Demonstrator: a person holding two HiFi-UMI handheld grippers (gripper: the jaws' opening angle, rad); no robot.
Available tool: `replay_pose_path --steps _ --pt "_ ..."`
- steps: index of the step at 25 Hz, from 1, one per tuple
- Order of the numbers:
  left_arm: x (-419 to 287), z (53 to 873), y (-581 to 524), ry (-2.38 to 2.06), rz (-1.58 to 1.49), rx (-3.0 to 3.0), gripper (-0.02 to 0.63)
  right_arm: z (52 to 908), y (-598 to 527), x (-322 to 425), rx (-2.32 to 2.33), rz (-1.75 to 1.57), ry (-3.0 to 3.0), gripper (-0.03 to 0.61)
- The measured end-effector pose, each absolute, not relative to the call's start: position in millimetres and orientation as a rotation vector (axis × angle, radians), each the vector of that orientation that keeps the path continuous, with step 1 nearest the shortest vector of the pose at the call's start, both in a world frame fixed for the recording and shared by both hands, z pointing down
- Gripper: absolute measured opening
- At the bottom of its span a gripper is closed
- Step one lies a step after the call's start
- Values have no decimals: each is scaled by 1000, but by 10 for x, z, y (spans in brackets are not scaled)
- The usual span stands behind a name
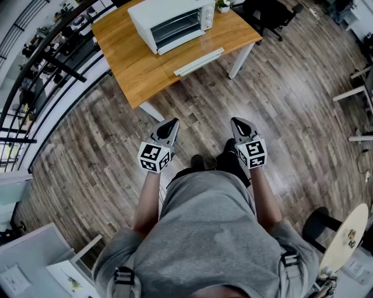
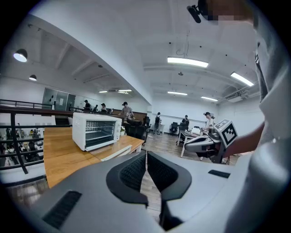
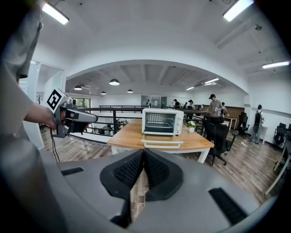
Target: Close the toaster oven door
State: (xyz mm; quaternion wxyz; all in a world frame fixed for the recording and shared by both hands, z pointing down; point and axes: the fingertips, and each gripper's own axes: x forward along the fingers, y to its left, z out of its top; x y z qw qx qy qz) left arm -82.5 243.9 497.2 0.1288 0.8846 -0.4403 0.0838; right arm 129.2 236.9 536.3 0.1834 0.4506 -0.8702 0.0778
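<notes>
A white toaster oven (image 1: 173, 22) stands on a wooden table (image 1: 125, 49), well ahead of me. Its door (image 1: 199, 61) hangs open, lying flat past the table's front edge, with the racks inside showing. The oven also shows in the left gripper view (image 2: 96, 130) and in the right gripper view (image 3: 162, 121) with the door (image 3: 161, 144) down. My left gripper (image 1: 170, 126) and right gripper (image 1: 238, 123) are held close to my body over the floor, far short of the table. Both are shut with nothing between the jaws.
A black railing (image 1: 41, 64) runs along the left behind the table. A black office chair (image 1: 269, 16) stands to the table's right, with a small potted plant (image 1: 224, 6) on the far table corner. Several people stand at desks in the background (image 2: 207, 120). Wooden floor (image 1: 198, 105) lies between me and the table.
</notes>
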Motion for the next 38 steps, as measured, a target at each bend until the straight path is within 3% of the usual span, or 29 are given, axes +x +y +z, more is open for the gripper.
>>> replay_pose_path --steps 38 --pt "-879 4949 2396 -1253 276 2601 28 5396 2327 1058 1189 175 -2452 12"
